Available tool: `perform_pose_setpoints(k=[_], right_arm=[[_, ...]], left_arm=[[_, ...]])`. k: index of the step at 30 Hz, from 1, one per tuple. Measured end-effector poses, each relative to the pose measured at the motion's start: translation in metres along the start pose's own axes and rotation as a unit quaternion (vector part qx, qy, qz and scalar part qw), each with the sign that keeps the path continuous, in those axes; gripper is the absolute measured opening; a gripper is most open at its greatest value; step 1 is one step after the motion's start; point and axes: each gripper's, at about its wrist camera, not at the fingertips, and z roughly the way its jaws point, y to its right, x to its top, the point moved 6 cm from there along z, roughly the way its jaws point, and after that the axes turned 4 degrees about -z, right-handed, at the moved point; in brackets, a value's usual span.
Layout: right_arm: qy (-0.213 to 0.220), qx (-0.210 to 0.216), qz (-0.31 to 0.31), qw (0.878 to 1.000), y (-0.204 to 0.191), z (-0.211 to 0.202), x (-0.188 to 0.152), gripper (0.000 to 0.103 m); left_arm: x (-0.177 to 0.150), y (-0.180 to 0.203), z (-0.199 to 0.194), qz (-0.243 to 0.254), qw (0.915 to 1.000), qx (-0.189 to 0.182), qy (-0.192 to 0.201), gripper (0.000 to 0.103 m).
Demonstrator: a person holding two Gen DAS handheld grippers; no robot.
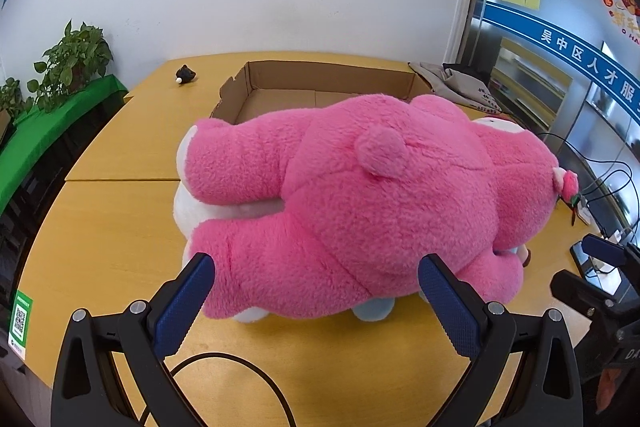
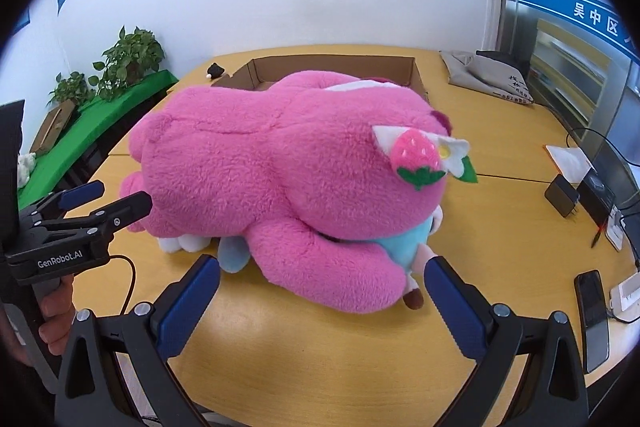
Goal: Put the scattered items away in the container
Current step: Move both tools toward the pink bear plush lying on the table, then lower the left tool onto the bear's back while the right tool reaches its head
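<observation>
A big pink plush bear (image 1: 360, 195) lies face down on the yellow table, on top of a smaller white and light-blue plush (image 1: 372, 309). It also shows in the right wrist view (image 2: 280, 179), with a strawberry and flower on its ear. An open cardboard box (image 1: 320, 87) stands just behind it. My left gripper (image 1: 316, 283) is open, its fingers either side of the bear's near leg. My right gripper (image 2: 320, 283) is open around the bear's arm. The left gripper (image 2: 108, 199) also shows at the left of the right wrist view.
A small black toy (image 1: 186, 75) lies on the table left of the box. A grey cloth bag (image 2: 488, 75) lies at the back right. A phone (image 2: 594, 319), a charger (image 2: 562, 201) and cables lie at the right edge. Potted plants (image 1: 76, 59) stand on a green shelf at left.
</observation>
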Motion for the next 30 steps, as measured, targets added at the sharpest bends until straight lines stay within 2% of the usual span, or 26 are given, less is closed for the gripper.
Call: perform_pose_setpoints(k=[7,10,13,17,20,24,30], right_arm=[[0.005,-0.048,0.043,0.998,0.025,0.002,0.019,0.103],[0.005,-0.062,0.037,0.997,0.029,0.005,0.024,0.103],[0.003,-0.054,0.019,0.998,0.032,0.01,0.03,0.103],[-0.007,-0.048,0.006,0.999,0.039,0.014,0.038,0.103],[-0.001,-0.028,-0.014,1.0,0.045,0.01,0.045,0.103],[-0.006,0.0,0.01,1.0,0.058,0.013,0.048,0.103],[-0.026,0.012,0.019,0.999,0.06,0.029,0.037,0.103]], left_arm=[[0.02,0.004,0.015,0.02,0.9985,-0.049,-0.017,0.103],[0.028,0.01,0.021,0.045,0.9969,-0.052,-0.036,0.103],[0.032,0.015,0.024,0.061,0.996,-0.053,-0.038,0.103],[0.03,0.014,0.028,0.017,0.9977,-0.058,-0.033,0.103],[0.026,0.014,0.028,-0.015,0.9983,-0.053,-0.02,0.103],[0.027,0.013,0.024,-0.043,0.9982,-0.037,-0.019,0.103],[0.029,0.022,0.027,-0.013,0.9989,-0.024,-0.039,0.103]])
